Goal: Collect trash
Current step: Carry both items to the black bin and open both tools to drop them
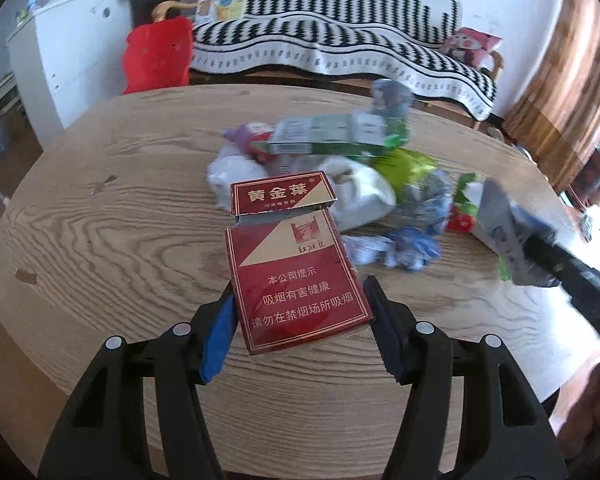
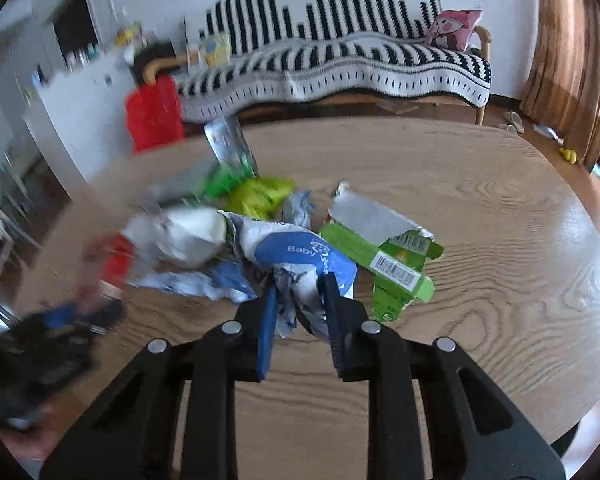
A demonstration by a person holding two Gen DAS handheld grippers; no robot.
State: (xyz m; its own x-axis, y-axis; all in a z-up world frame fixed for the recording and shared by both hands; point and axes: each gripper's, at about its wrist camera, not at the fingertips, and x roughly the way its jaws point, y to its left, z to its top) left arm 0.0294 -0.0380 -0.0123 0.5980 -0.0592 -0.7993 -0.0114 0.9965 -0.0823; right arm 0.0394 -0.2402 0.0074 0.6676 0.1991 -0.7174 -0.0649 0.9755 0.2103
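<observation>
My left gripper (image 1: 300,300) is shut on a red cigarette pack (image 1: 296,276) with its lid flipped open, held just above the round wooden table (image 1: 112,232). My right gripper (image 2: 298,288) is shut on a crumpled blue and white baby-wipes wrapper (image 2: 296,256); it shows blurred at the right in the left wrist view (image 1: 508,236). A pile of trash lies behind: a white crumpled bag (image 1: 360,196), a green box (image 1: 328,136), a yellow-green wrapper (image 2: 260,196) and a torn green carton (image 2: 392,256).
A sofa with a black and white striped throw (image 1: 340,44) stands behind the table, with a red cushion (image 1: 156,56) at its left end and a pink pillow (image 2: 452,32) at its right. A white cabinet (image 1: 68,48) stands far left.
</observation>
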